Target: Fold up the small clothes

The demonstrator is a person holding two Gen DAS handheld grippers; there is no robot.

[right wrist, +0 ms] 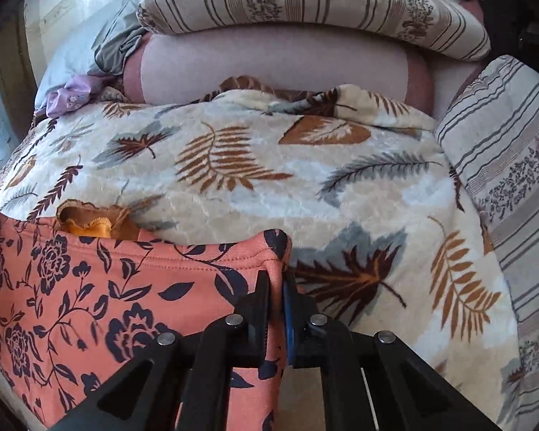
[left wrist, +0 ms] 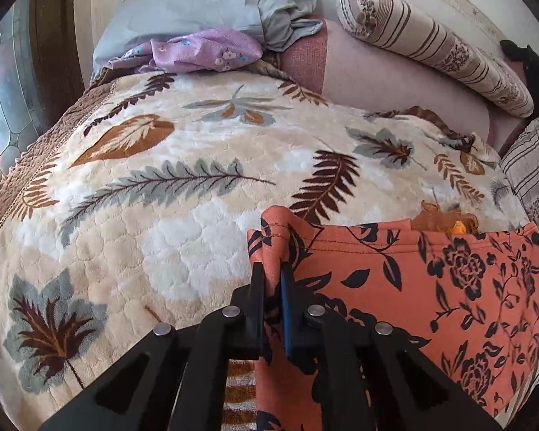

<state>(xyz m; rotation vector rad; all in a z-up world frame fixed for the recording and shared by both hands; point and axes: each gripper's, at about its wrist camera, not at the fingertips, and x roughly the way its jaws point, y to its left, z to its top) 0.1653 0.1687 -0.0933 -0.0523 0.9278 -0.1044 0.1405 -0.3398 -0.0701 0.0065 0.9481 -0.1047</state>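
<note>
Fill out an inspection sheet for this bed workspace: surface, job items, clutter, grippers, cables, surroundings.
Surface: leaf-print blanket spread over the bed, lightly rumpled at its far edge.
Job's things: orange floral garment held up by two corners, its hemmed edge stretched between the grippers; an orange-yellow cloth lies on the blanket behind it.
Clutter: purple flowered cloth and grey cloth bunched at the far end.
Grippers: left gripper shut on the garment's corner; right gripper shut on the opposite corner.
Cables: nothing seen.
Surroundings: striped pillows, pink bolster, patterned-glass window at the side.
</note>
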